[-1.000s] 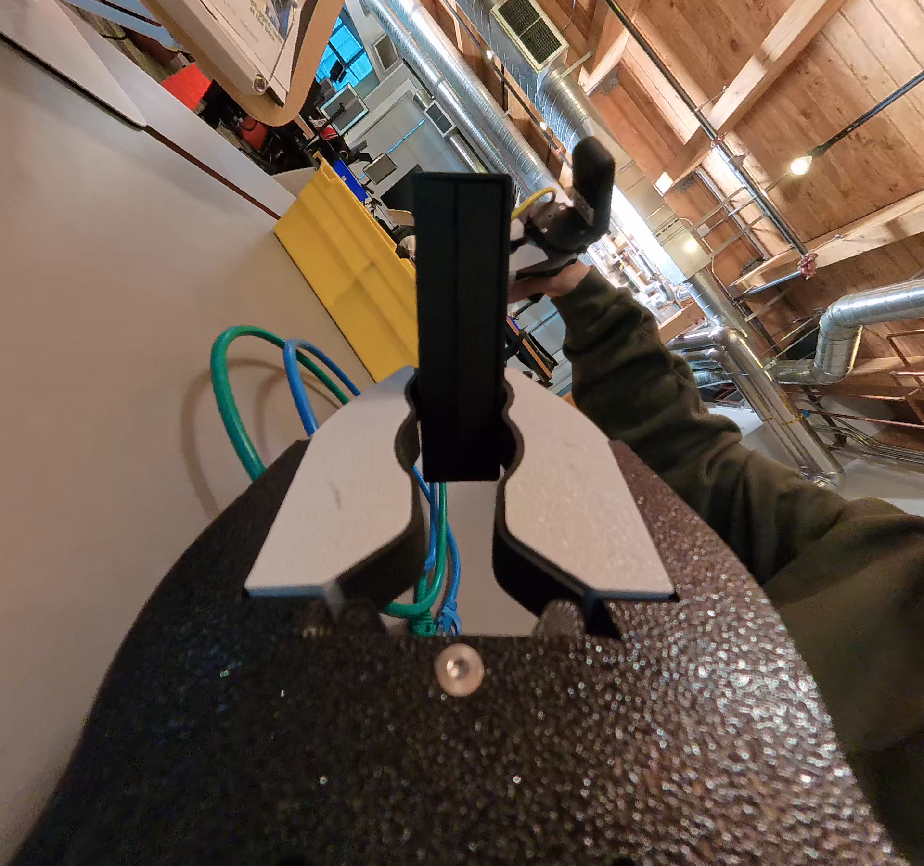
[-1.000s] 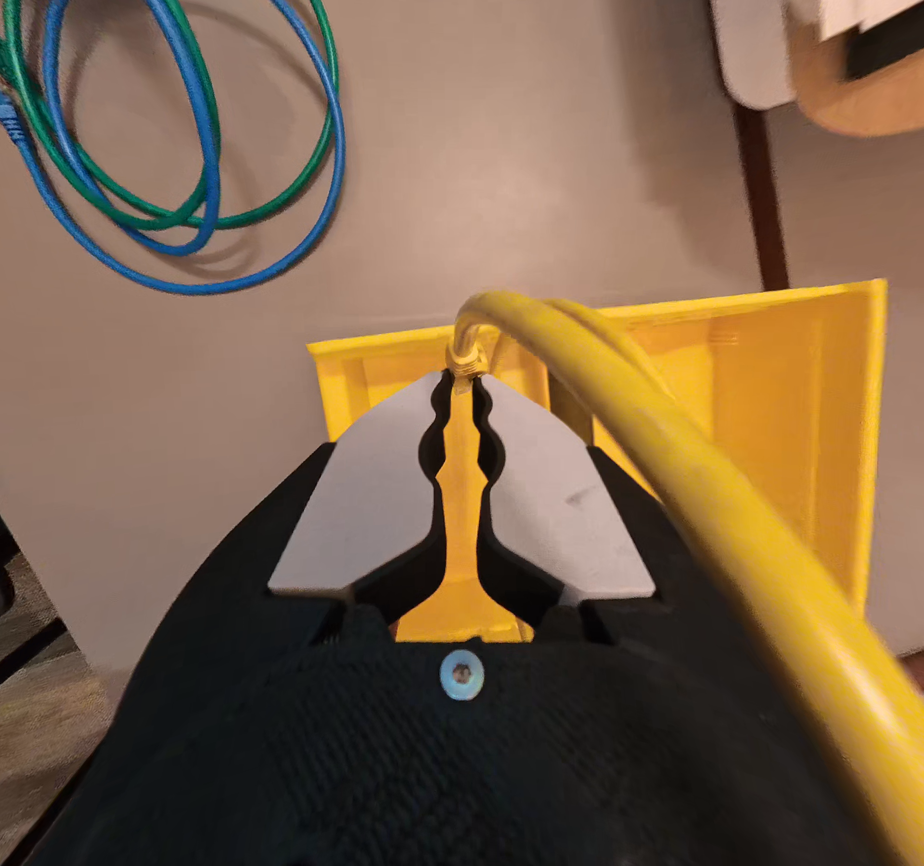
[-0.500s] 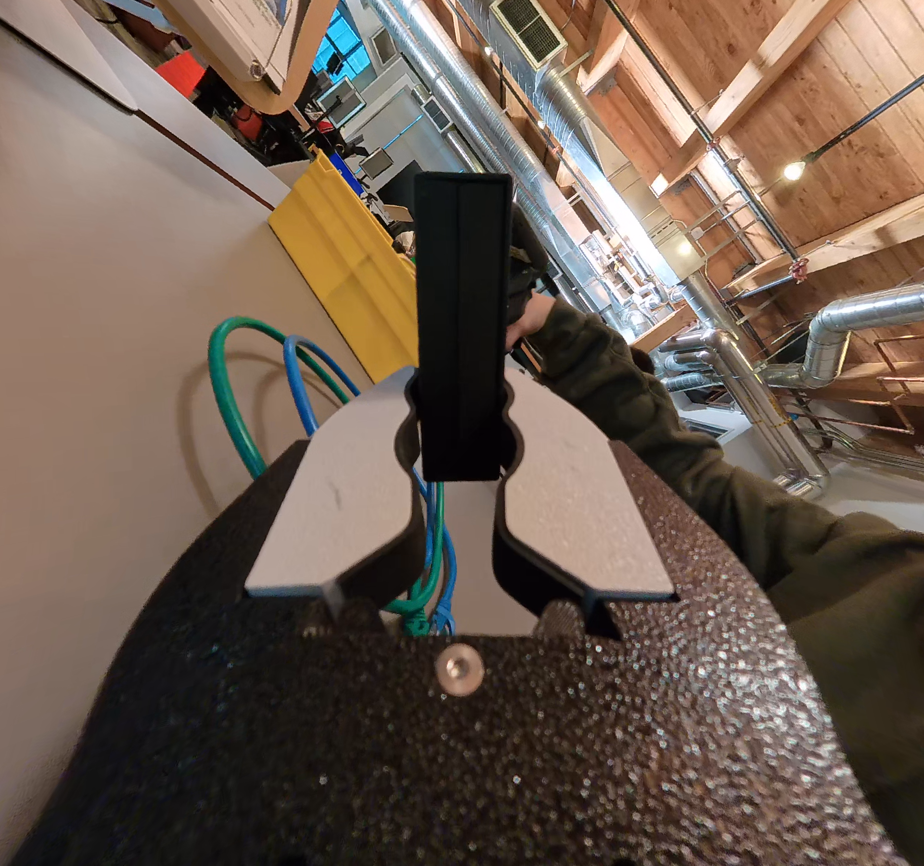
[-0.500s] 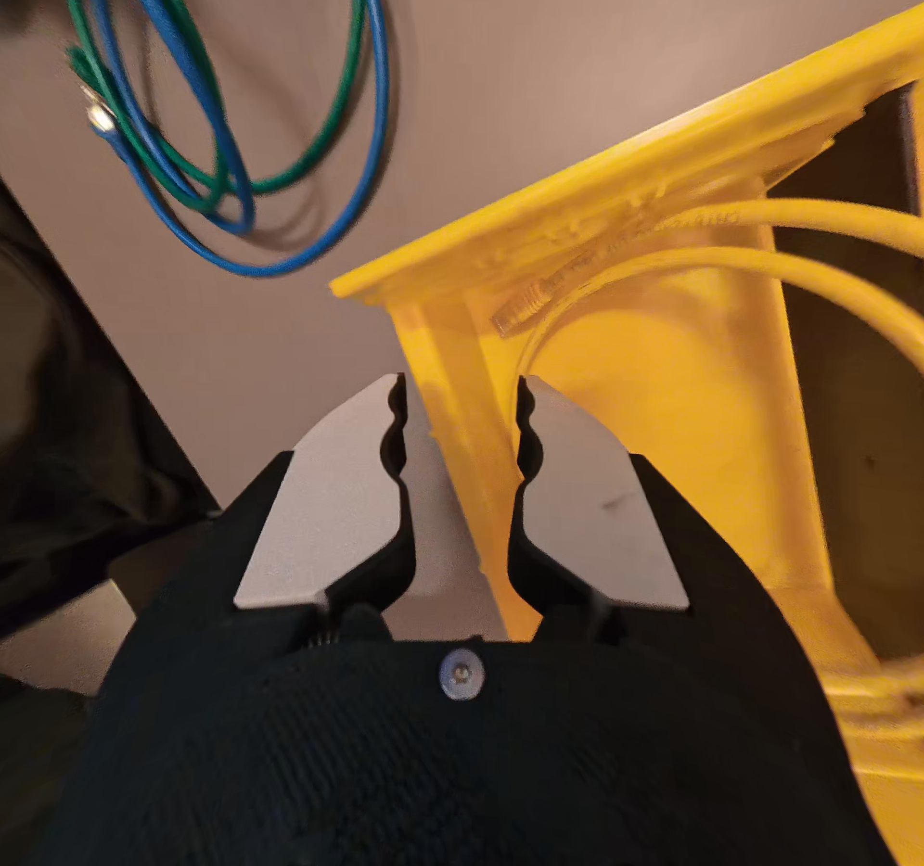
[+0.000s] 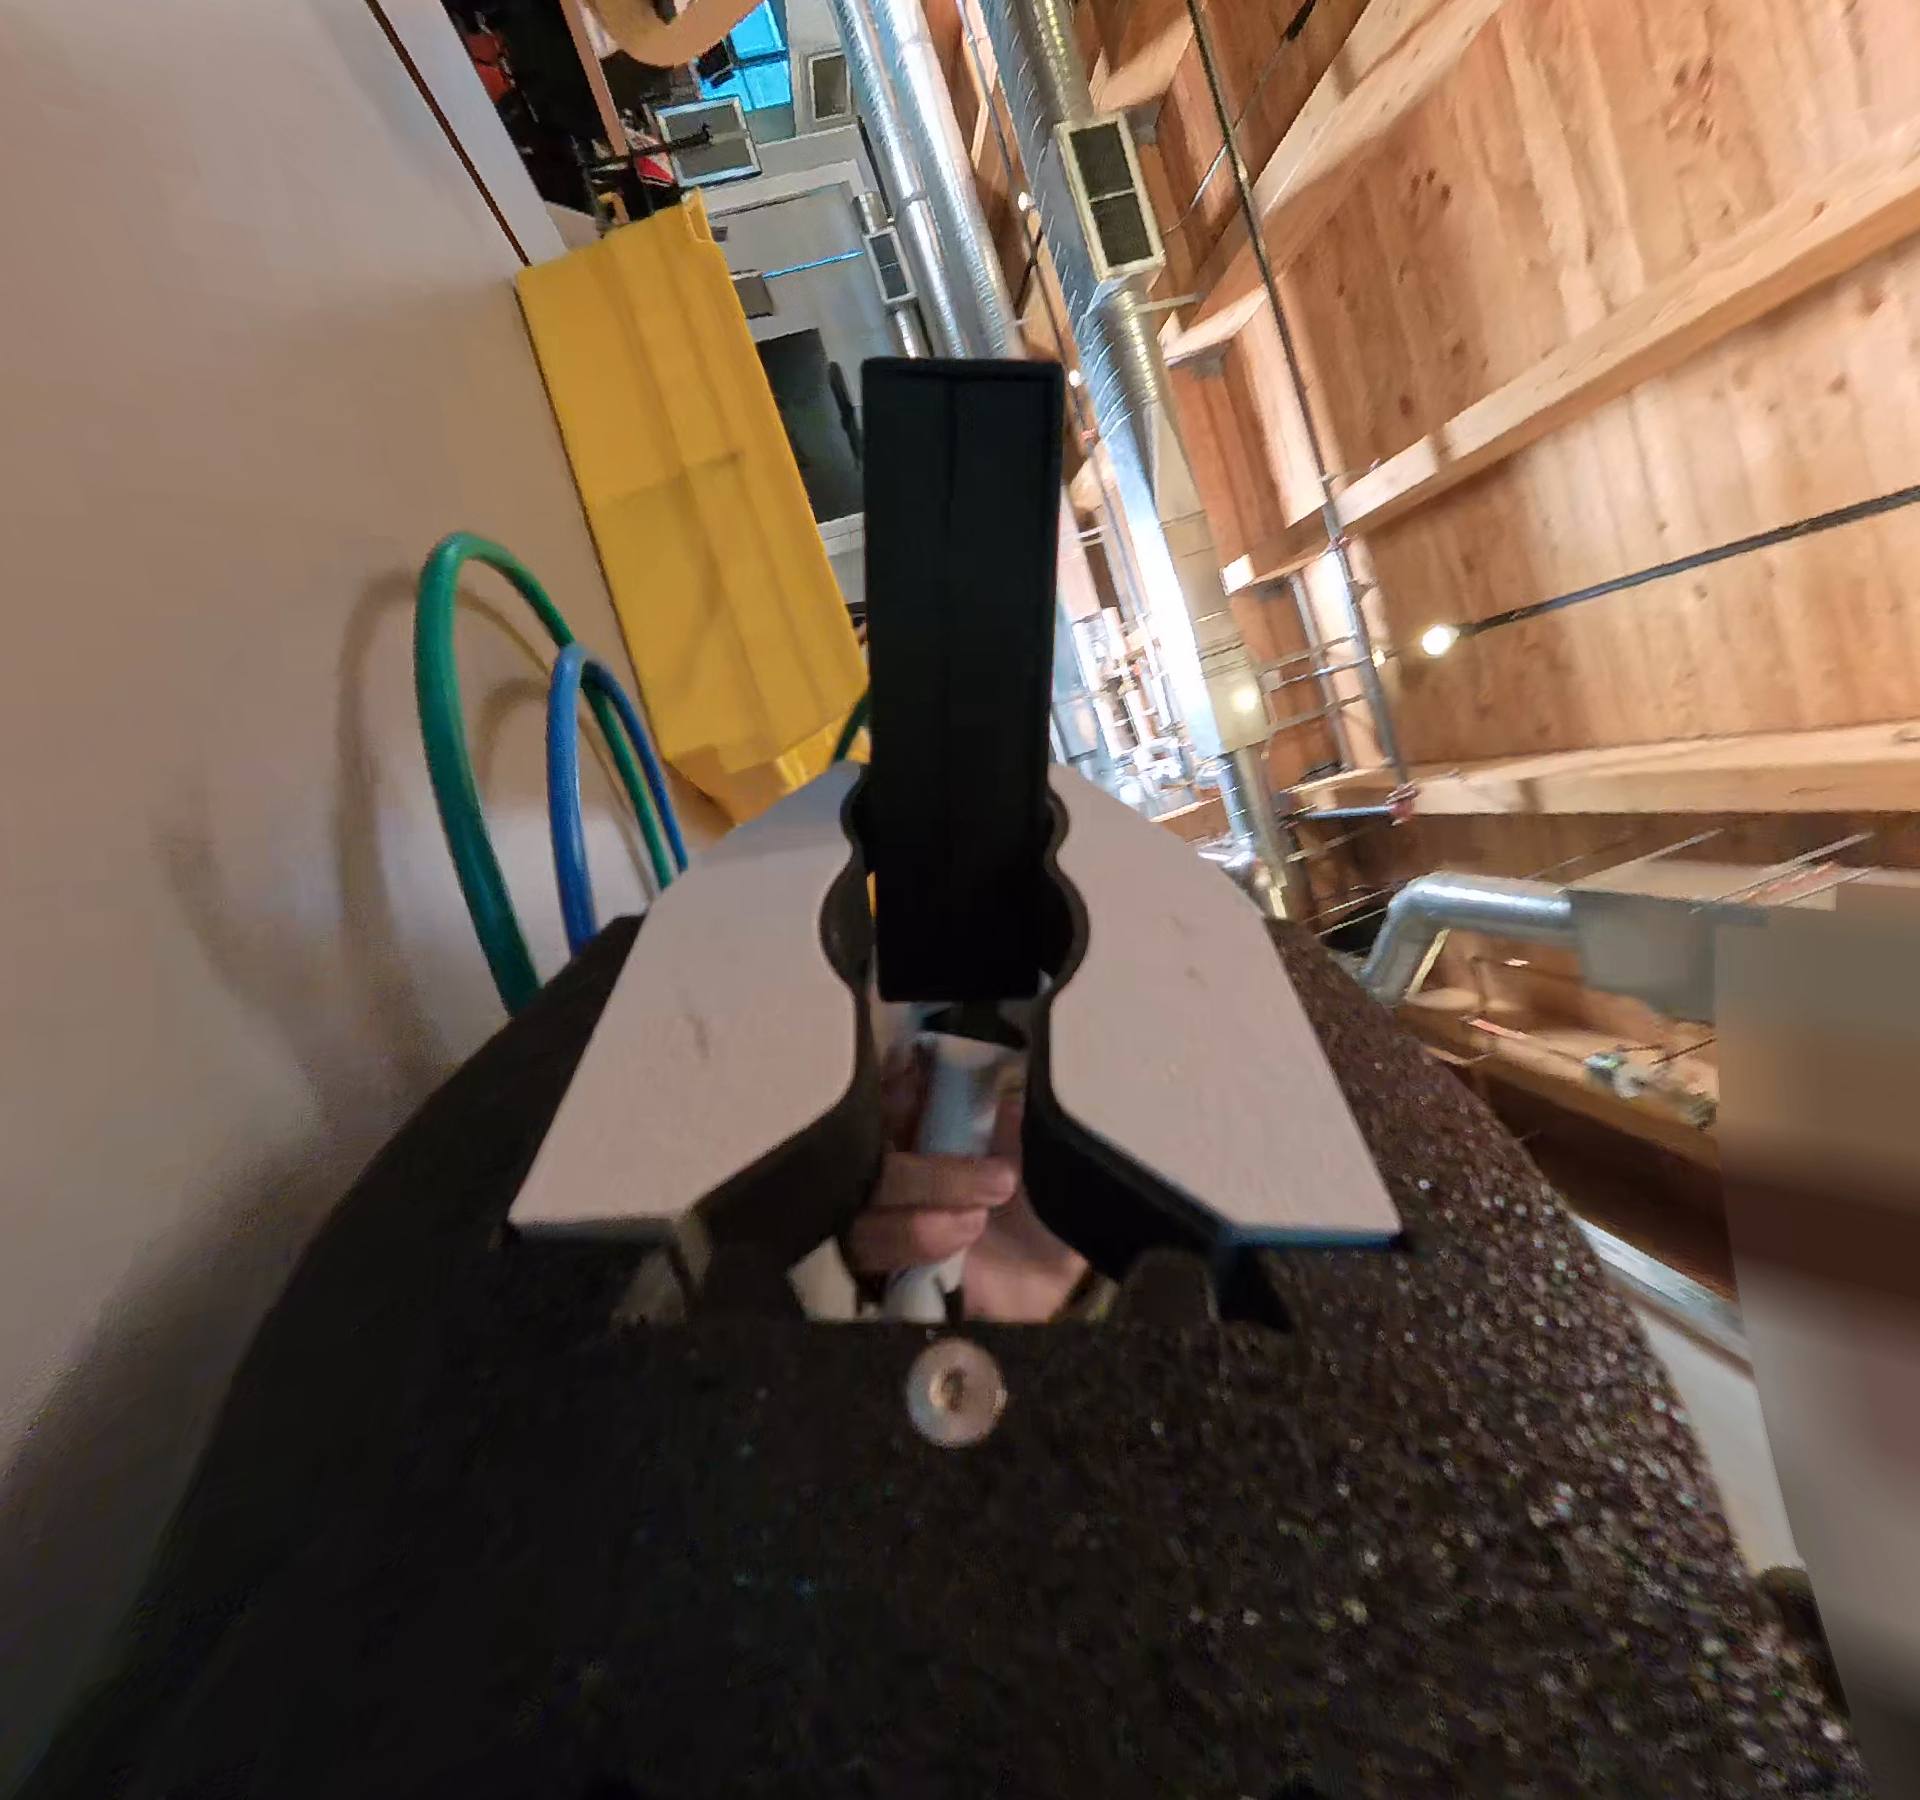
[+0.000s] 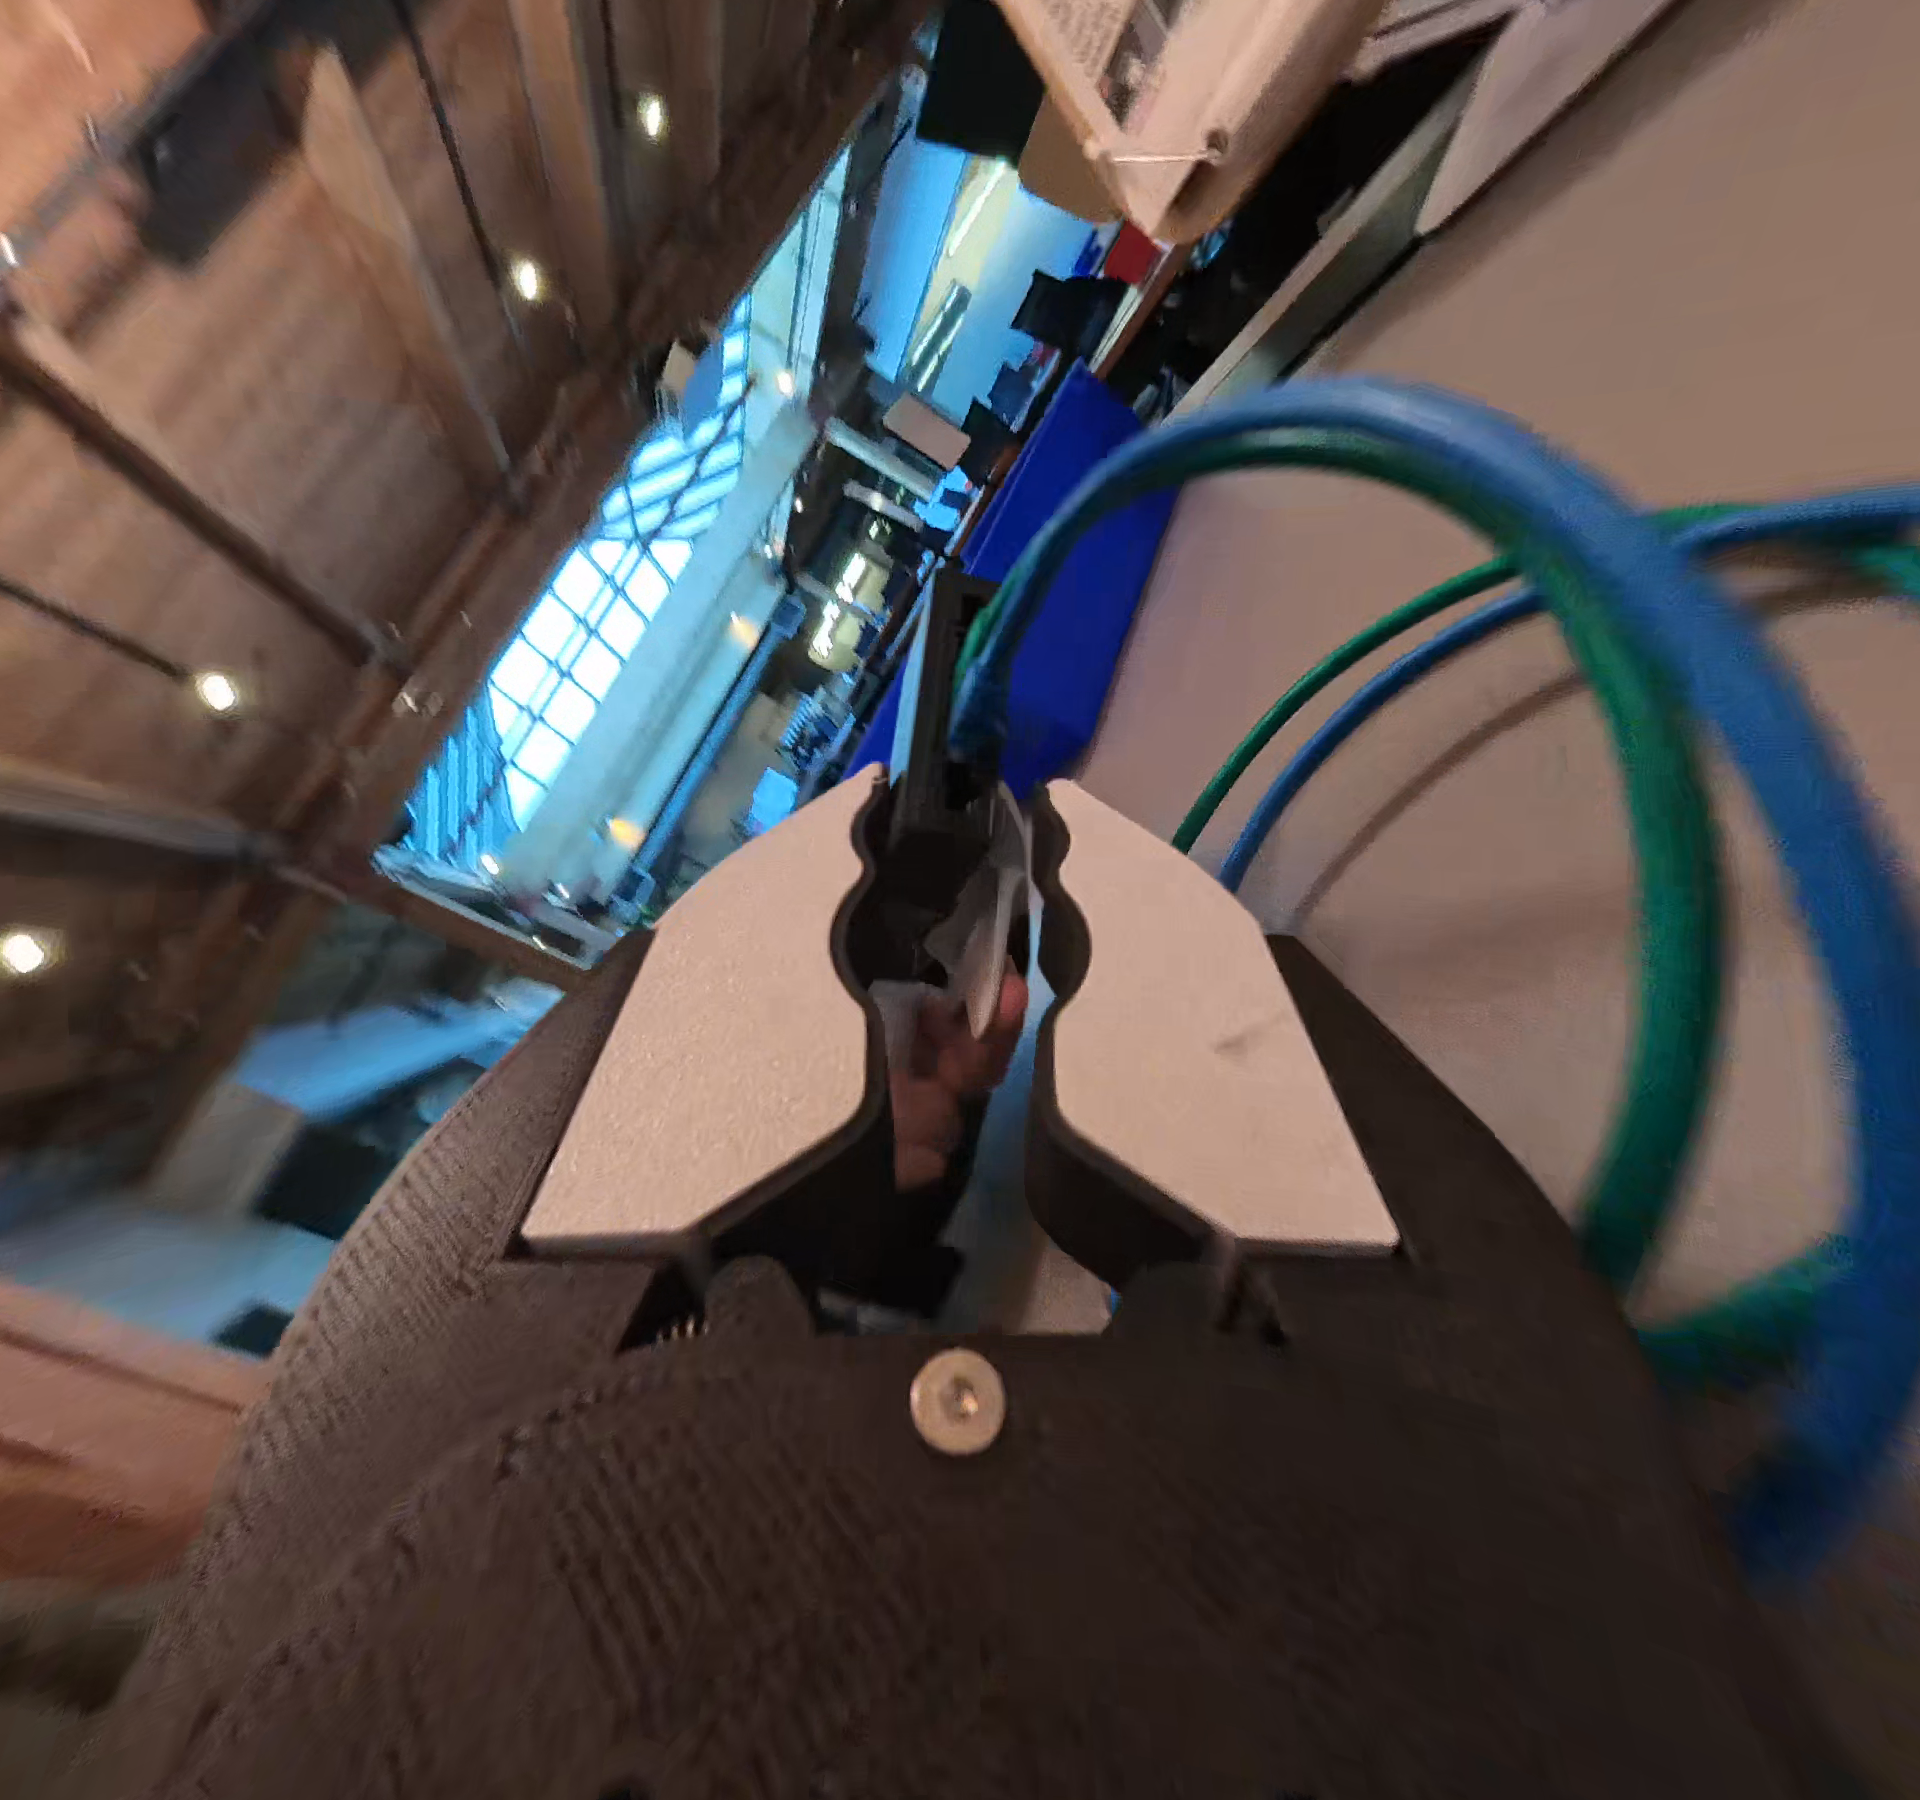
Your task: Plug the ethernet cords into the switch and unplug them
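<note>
Two grippers [image 5: 958,794] [image 6: 964,794] around one unlabelled black switch [image 5: 958,670]

Matt black plastic switch [image 5: 958,670]; rough wooden ceiling [image 5: 1558,296].

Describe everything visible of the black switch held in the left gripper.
The switch is a slim, matte black plastic slab with a seam running down its narrow face. It stands upright, its lower end clamped between the left gripper's grey fingers. In the right wrist view it appears edge-on, with a blue ethernet cord's plug at its side; whether the plug is seated cannot be told. The ports are not clearly visible.
</note>
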Motion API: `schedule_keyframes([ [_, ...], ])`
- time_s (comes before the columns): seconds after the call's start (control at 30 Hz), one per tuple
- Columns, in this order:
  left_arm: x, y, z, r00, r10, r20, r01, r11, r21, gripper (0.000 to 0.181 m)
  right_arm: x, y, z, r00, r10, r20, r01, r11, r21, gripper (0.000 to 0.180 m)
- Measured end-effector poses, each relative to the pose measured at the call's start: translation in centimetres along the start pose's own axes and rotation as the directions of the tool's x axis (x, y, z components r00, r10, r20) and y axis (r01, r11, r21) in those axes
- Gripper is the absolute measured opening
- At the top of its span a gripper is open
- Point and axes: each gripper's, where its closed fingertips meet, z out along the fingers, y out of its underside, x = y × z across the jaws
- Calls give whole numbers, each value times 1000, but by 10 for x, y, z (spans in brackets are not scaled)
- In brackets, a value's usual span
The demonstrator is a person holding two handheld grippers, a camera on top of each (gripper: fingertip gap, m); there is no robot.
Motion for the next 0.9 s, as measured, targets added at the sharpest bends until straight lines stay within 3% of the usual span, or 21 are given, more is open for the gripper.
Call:
schedule_keyframes([
  [0.17,6,3,2,998,-50,-28,50,998,27,27,4,15,31,997,66,-26,-67,997,-29,28],
  [0.27,9,3,3,998,-47,-36,48,998,31,27,5,13,34,997,32,-73,-31,999,11,33],
  [0.5,6,12,7,999,-43,-31,44,999,6,27,0,14,39,997,70,-38,-69,997,31,39],
  [0.6,4,14,8,999,-43,-21,44,999,7,27,-2,14,40,995,95,-15,-94,995,42,26],
  [0.9,8,15,10,1000,-14,-21,14,1000,6,27,-2,10,35,982,180,54,-187,971,152,14],
])
